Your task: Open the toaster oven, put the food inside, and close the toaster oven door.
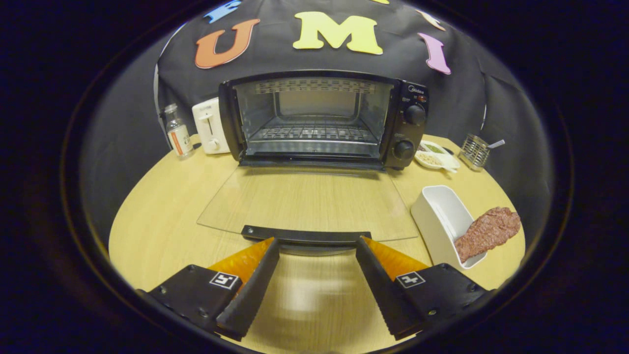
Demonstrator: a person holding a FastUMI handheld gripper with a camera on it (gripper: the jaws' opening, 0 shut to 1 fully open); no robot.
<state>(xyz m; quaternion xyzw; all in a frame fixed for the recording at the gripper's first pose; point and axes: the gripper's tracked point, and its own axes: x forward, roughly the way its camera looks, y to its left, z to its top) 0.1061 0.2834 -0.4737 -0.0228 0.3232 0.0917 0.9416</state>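
Observation:
A black toaster oven (319,118) stands at the back of the round wooden table (162,216), its cavity and wire rack exposed. Its glass door (304,201) lies folded down flat toward me, and the door's black handle (305,236) sits just ahead of my fingertips. My gripper (317,243) is open, with nothing between its fingers. To the right of the fingers a white rectangular dish (440,216) holds a brown slab of meat (486,231) that hangs over the dish's rim.
Left of the oven stand a small white toaster (210,125) and a clear bottle (178,130). Right of the oven are a white condiment dish (435,155) and a wire cutlery holder (475,151). Bare tabletop lies to the left of the door.

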